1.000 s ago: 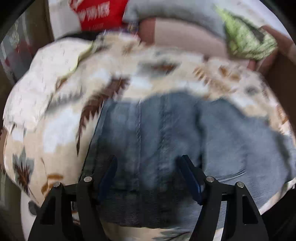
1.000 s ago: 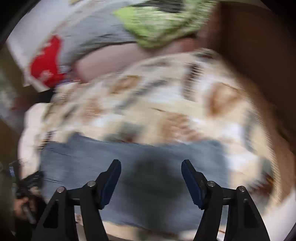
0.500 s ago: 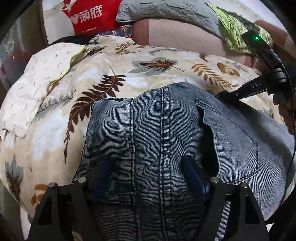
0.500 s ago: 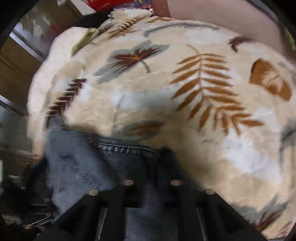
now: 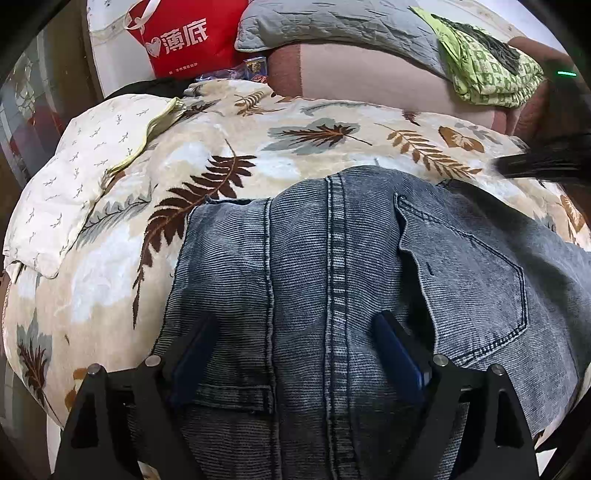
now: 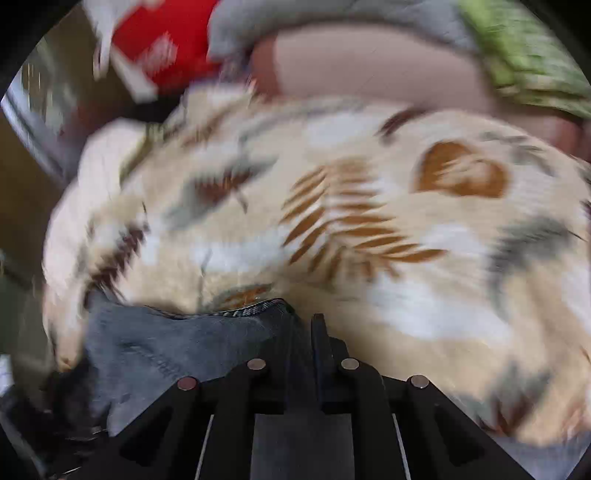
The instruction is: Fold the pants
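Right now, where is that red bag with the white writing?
In the left wrist view the red bag stands at the top left, behind the leaf-print blanket, just left of the grey quilted pillow.

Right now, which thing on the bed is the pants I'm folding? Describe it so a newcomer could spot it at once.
Start from the leaf-print blanket covering the bed. On its near side lies the pair of jeans, under the open left gripper. It is the only blue-grey denim there, with a stitched seam and back pocket; the neighbouring pillow is pale.

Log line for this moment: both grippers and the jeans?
left gripper: open over jeans, just widened | right gripper: shut on jeans edge, carrying it | surface: leaf-print blanket
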`<state>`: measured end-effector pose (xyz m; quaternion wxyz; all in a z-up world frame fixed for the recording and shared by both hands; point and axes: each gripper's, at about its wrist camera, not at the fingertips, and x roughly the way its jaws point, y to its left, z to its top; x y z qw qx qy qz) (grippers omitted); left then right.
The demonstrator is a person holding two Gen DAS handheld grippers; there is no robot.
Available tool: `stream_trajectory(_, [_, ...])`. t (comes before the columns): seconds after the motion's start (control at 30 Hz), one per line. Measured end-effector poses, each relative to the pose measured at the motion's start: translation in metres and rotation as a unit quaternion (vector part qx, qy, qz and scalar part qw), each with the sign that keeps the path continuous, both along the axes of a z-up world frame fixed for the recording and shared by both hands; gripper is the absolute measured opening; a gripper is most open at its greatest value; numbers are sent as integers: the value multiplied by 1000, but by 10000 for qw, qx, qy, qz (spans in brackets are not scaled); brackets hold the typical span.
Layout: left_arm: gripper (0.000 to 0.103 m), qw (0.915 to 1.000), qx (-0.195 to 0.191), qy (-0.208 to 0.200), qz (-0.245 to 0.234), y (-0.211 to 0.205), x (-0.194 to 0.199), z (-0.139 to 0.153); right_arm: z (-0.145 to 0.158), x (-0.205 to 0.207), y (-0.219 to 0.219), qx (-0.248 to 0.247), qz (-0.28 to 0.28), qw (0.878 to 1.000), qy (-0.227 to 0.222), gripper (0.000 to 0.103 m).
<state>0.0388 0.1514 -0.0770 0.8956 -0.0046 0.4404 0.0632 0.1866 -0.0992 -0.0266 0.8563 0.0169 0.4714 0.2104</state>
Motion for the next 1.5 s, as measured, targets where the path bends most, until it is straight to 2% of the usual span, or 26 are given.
stream_trajectory(0.03, [87, 10000, 42, -10, 11, -1, 0, 0, 8, -13, -14, 275, -108, 9996, -16, 15])
stream_trajectory(0.07, [87, 10000, 57, -17, 17, -1, -1, 0, 13, -28, -26, 545, -160, 9984, 34, 25])
stream_trajectory(0.13, [87, 10000, 68, -21, 33, -2, -1, -1, 14, -65, -49, 994, -202, 9947, 178, 51])
stream_trajectory(0.17, [88, 10000, 73, -20, 42, -2, -1, -1, 13, -78, -58, 1062, -245, 9939, 174, 69])
stream_trajectory(0.2, [88, 10000, 68, -22, 60, -2, -1, 0, 9, -94, -65, 1099, -302, 9934, 138, 71])
stream_trajectory(0.27, [88, 9999, 99, 0, 83, -3, -1, 1, -6, -112, -86, 1114, -425, 9926, 230, 71])
stream_trajectory(0.37, [87, 9997, 189, -2, 159, -6, -4, 12, -28, -121, -139, 1307, -973, 9851, 555, 71])
stream_trajectory(0.43, [87, 9994, 257, -199, 125, -12, -11, 24, -22, -129, -180, 1406, -1379, 9796, 388, 71])
stream_trajectory(0.5, [87, 9984, 310, -475, -4, -23, -22, 38, -7, -133, -215, 1127, -1795, 9773, 5, 71])
stream_trajectory(0.6, [87, 9965, 282, -707, -341, -41, -32, 44, 8, -130, -274, 135, -2544, 9666, -292, 71])
stream_trajectory(0.67, [87, 9961, 456, -545, -526, -51, -28, 31, 3, -124, -303, 24, -2813, 9594, -211, 71])
stream_trajectory(0.7, [87, 9962, 649, -268, -523, -55, -22, 18, -4, -119, -314, 99, -2825, 9592, -92, 71])
stream_trajectory(0.73, [88, 9962, 699, -128, -512, -56, -18, 9, -19, -107, -319, 157, -2635, 9643, 195, 71])
stream_trajectory(0.77, [89, 9969, 596, -158, -498, -53, -17, 3, -32, -98, -321, 17, -2540, 9665, 364, 70])
stream_trajectory(0.8, [90, 9975, 490, -231, -458, -50, -17, 3, -50, -86, -320, -412, -2518, 9650, 602, 70])
stream_trajectory(0.83, [90, 9979, 427, -181, -454, -49, -16, 5, -56, -81, -322, -520, -2513, 9649, 557, 70])
stream_trajectory(0.9, [90, 9980, 372, -174, -477, -46, -15, 8, -47, -78, -319, -729, -2689, 9594, 434, 69])
stream_trajectory(0.97, [90, 9979, 348, -220, -491, -45, -16, 6, -26, -84, -306, -1051, -2742, 9559, 77, 69])
stream_trajectory(1.0, [90, 9979, 348, -248, -496, -45, -18, 4, -18, -88, -298, -1107, -2693, 9567, -58, 69])
stream_trajectory(1.03, [90, 9978, 343, -273, -501, -46, -20, 3, -10, -93, -284, -1123, -2469, 9624, -159, 70])
stream_trajectory(1.1, [90, 9978, 315, -287, -515, -45, -20, 3, -7, -100, -263, -1256, -2132, 9686, -240, 70])
stream_trajectory(1.17, [90, 9978, 286, -295, -511, -45, -20, 3, -30, -87, -240, -1627, -1805, 9700, 20, 70])
stream_trajectory(1.2, [90, 9978, 285, -296, -514, -45, -20, 3, -53, -74, -241, -1818, -1751, 9667, 425, 71])
stream_trajectory(1.23, [90, 9977, 308, -292, -524, -46, -20, 3, -61, -66, -246, -1756, -1777, 9669, 512, 71])
stream_trajectory(1.33, [90, 9979, 257, -290, -525, -44, -20, 4, -34, -68, -247, -1554, -2132, 9642, 277, 72])
stream_trajectory(1.5, [90, 9980, 188, -305, -514, -45, -20, 9, 12, -121, -257, -732, -2352, 9692, -74, 73])
